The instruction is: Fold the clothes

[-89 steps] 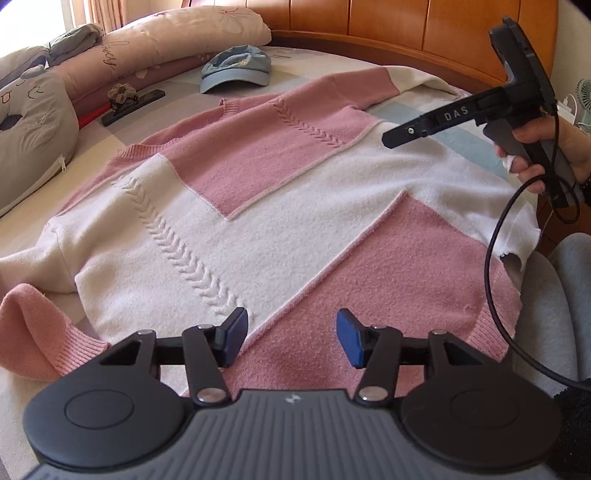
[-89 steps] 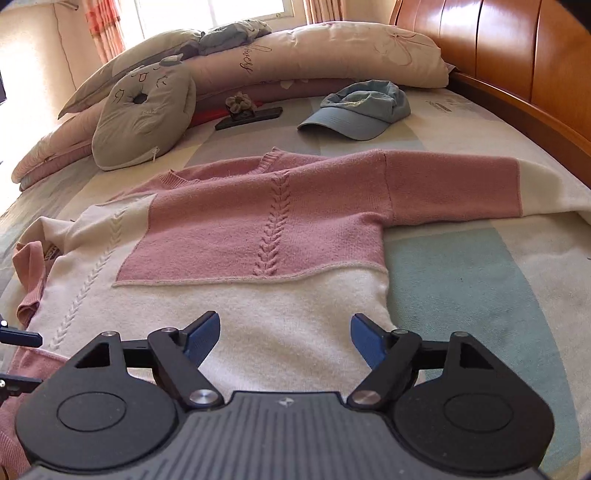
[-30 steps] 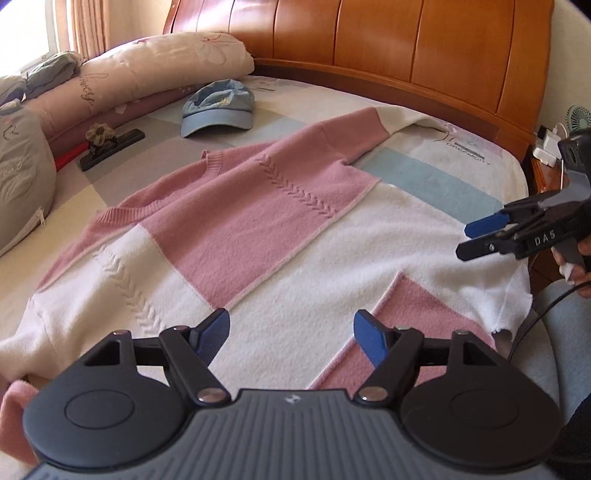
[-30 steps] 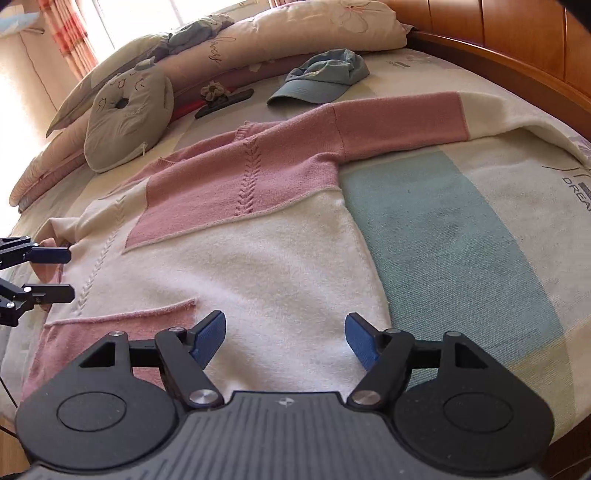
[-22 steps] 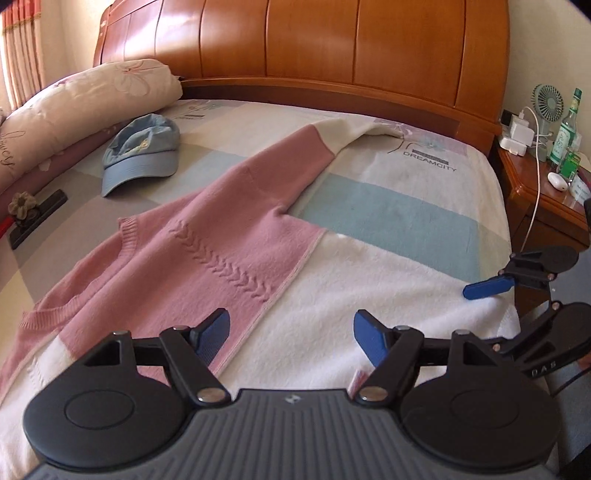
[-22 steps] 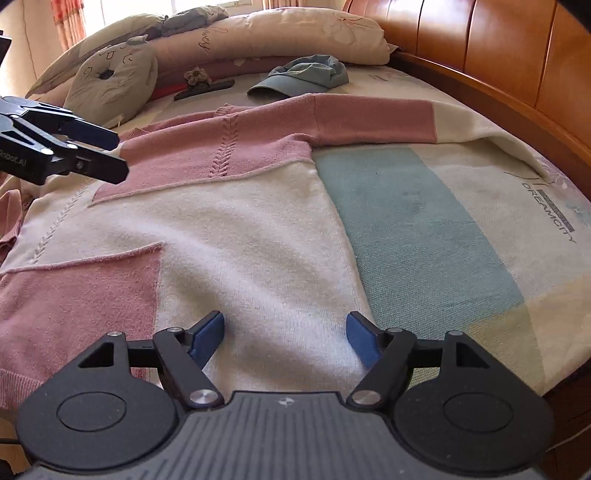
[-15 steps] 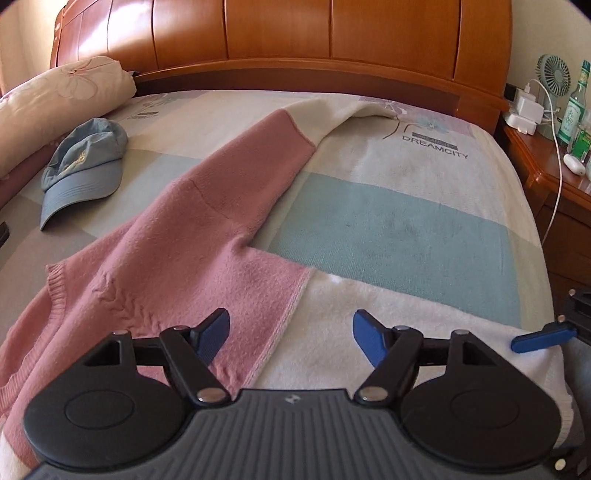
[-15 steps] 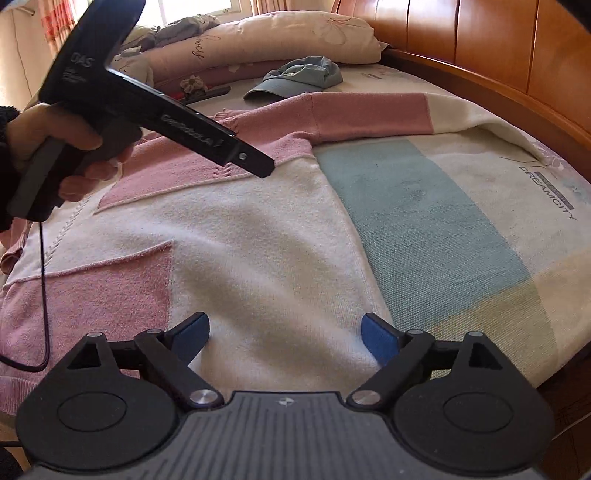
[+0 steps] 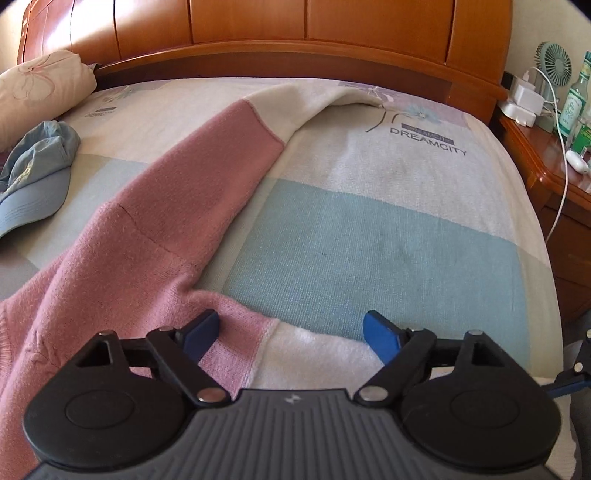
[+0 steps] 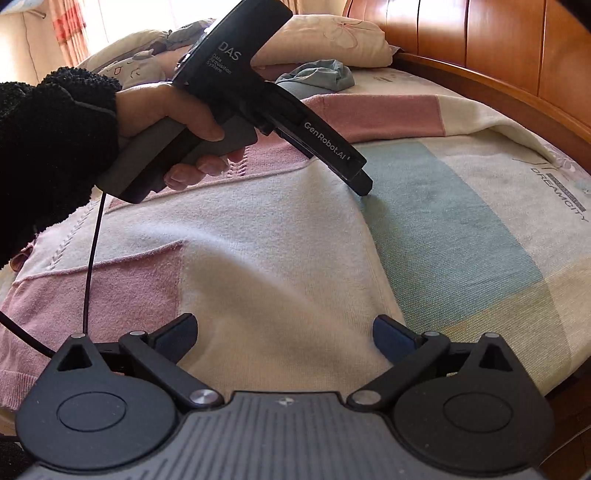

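Opening jaws (both empty) over sweater (image 9: 155, 229)

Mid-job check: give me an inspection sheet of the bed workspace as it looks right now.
Surface: bed cover, blue and cream blocks, printed DREAMCITY.
Job's things: pink-and-white sweater spread flat, one sleeve stretched toward the headboard.
Clutter: blue cap; pillows.
Grippers: left gripper jaws opening over the sweater's side edge near the armpit, nothing pinched; right gripper jaws opening over the hem area, nothing pinched.
Cables: black cable hanging from the left gripper's handle; white charging cable at the nightstand.
Surroundings: nightstand with small fan and bottle.
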`<state>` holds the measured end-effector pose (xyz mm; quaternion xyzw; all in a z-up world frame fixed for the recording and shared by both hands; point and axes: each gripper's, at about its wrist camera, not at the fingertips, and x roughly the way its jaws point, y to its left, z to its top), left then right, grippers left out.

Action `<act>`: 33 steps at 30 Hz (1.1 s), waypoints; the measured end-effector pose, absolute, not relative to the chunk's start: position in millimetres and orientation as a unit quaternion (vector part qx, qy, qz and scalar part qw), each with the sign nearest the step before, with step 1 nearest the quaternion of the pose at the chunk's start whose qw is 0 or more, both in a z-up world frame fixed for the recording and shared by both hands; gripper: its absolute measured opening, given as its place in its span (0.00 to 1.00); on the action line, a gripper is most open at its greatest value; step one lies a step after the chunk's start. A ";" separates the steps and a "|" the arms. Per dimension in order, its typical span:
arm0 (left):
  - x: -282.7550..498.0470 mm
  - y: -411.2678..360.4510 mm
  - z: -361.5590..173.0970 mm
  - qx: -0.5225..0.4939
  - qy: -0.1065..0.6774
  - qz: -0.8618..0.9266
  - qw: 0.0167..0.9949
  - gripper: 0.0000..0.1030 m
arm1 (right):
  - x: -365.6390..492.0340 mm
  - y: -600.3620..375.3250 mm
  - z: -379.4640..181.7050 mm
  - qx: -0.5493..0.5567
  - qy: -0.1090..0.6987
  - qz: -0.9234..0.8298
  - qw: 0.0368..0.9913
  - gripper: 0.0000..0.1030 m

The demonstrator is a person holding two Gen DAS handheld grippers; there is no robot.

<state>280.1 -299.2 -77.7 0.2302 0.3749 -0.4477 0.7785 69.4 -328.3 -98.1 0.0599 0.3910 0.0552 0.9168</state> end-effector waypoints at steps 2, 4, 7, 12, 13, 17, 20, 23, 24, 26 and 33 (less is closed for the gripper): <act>272.5 -283.9 -63.5 0.234 0.364 -0.446 0.784 0.81 | 68.4 -328.3 -94.8 0.069 0.391 0.048 0.916 1.00; 266.2 -266.8 -52.2 0.244 0.358 -0.440 0.786 0.81 | 67.5 -328.1 -90.9 0.080 0.389 0.043 0.917 1.00; 258.5 -245.0 -42.3 0.266 0.354 -0.427 0.789 0.82 | 67.1 -321.0 -82.4 0.095 0.374 0.073 0.920 1.00; 257.0 -218.4 -42.4 0.275 0.367 -0.388 0.800 0.82 | 80.7 -286.3 -77.8 0.107 0.366 0.180 0.907 1.00; 256.0 -214.5 -42.2 0.273 0.369 -0.383 0.801 0.82 | 86.7 -278.0 -81.2 0.102 0.370 0.188 0.904 1.00; 245.4 -197.4 -39.0 0.266 0.370 -0.376 0.807 0.82 | 103.9 -253.7 -100.3 0.077 0.398 0.182 0.896 1.00; 231.1 -180.5 -36.9 0.259 0.369 -0.379 0.808 0.83 | 81.0 -252.5 -97.8 0.062 0.416 0.181 0.889 1.00; 214.2 -166.4 -40.9 0.263 0.367 -0.380 0.807 0.83 | 56.2 -255.7 -97.4 0.062 0.432 0.193 0.879 1.00; 208.8 -163.6 -43.1 0.268 0.366 -0.376 0.808 0.83 | 50.6 -256.1 -96.4 0.057 0.436 0.196 0.877 1.00; 197.3 -159.3 -45.2 0.279 0.360 -0.370 0.810 0.83 | 49.8 -260.4 -90.8 0.065 0.439 0.197 0.874 1.00; 164.7 -129.7 -37.2 0.283 0.344 -0.353 0.823 0.83 | 94.0 -274.9 -82.3 0.069 0.399 0.126 0.906 1.00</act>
